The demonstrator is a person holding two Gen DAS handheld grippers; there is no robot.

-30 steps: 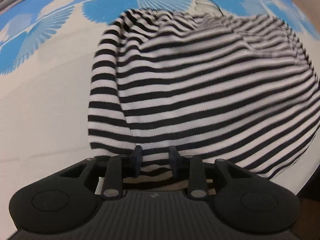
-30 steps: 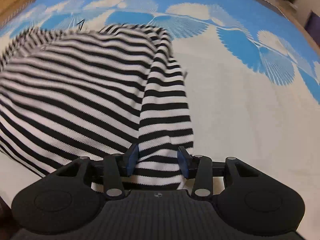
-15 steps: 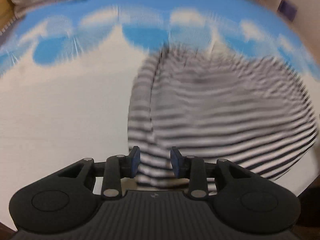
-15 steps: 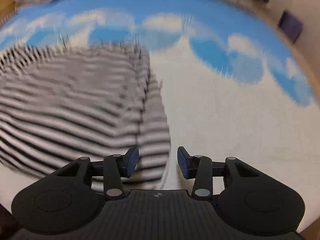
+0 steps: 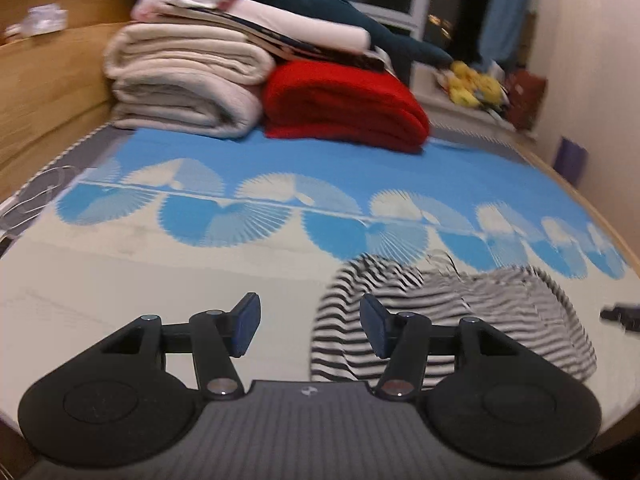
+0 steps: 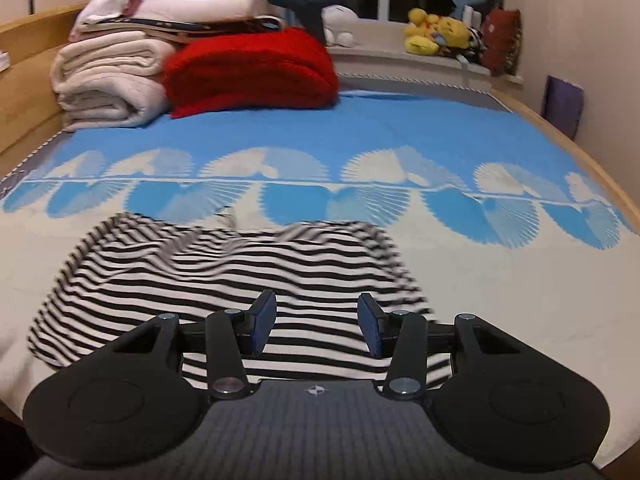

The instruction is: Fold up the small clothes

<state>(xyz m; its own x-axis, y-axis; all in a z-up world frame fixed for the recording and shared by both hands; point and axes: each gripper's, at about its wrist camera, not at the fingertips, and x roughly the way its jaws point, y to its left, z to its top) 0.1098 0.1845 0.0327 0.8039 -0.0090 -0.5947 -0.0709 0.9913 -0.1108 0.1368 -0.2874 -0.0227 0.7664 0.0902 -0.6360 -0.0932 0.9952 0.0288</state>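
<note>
A black-and-white striped garment (image 6: 224, 280) lies folded and flat on the bed near its front edge. It also shows in the left wrist view (image 5: 500, 316), low and to the right. My left gripper (image 5: 310, 330) is open and empty, raised above the bed at the garment's left edge. My right gripper (image 6: 316, 328) is open and empty, raised over the garment's near part. The tip of the other gripper (image 5: 624, 316) shows at the right edge of the left wrist view.
The bed cover (image 6: 360, 136) is blue and cream with fan patterns. At the far end lie a red folded blanket (image 6: 252, 72), a cream folded blanket (image 6: 108, 80) and stacked clothes (image 6: 200, 4). A wooden bed frame (image 5: 40, 92) runs along the left. Plush toys (image 6: 436, 32) sit on the sill.
Both grippers let go of the striped garment, opened wider and lifted back and up. The garment now lies flat on the bed.
</note>
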